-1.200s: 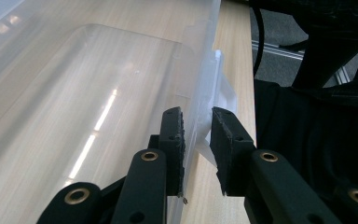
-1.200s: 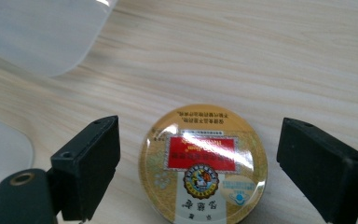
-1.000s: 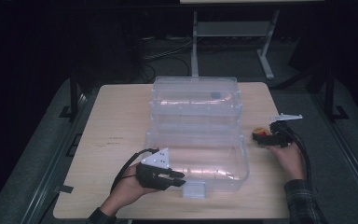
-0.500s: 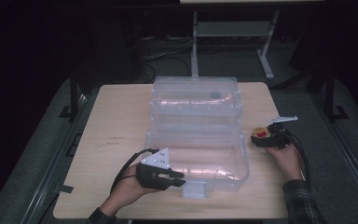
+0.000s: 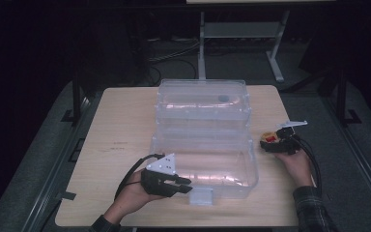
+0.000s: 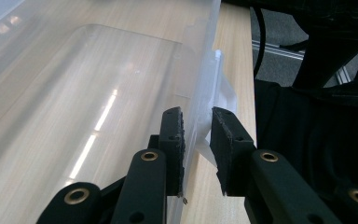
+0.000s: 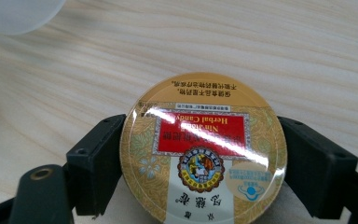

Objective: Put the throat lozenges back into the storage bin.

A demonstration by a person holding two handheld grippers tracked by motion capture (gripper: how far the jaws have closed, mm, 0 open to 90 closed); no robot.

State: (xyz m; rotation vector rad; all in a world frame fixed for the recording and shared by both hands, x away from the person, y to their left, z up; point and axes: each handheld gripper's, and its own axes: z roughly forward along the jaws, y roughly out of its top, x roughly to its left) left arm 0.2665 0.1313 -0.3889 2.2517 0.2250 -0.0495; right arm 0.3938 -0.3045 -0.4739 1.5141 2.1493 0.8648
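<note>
A clear plastic box (image 5: pixel 203 145) stands in the middle of the table, its lid (image 5: pixel 203 101) folded back behind it. My left gripper (image 5: pixel 186 186) is at the box's front wall (image 6: pixel 198 93), just left of the white latch (image 5: pixel 201 195). One jaw is inside the wall, the other outside, closed on it. A round gold and red candy tin (image 7: pixel 203 154) lies on the table to the right of the box. My right gripper (image 5: pixel 269 142) has just been closing its jaws, and both pads now touch the tin's rim.
The wooden table (image 5: pixel 121 125) has bare room to the left of the box. Its right edge runs close beside my right hand. Beyond the far edge are a grey desk frame (image 5: pixel 203 34) and cables on a dark floor.
My right gripper has edged left onto the tin and narrowed its jaws around it. The left gripper and the box have not moved.
</note>
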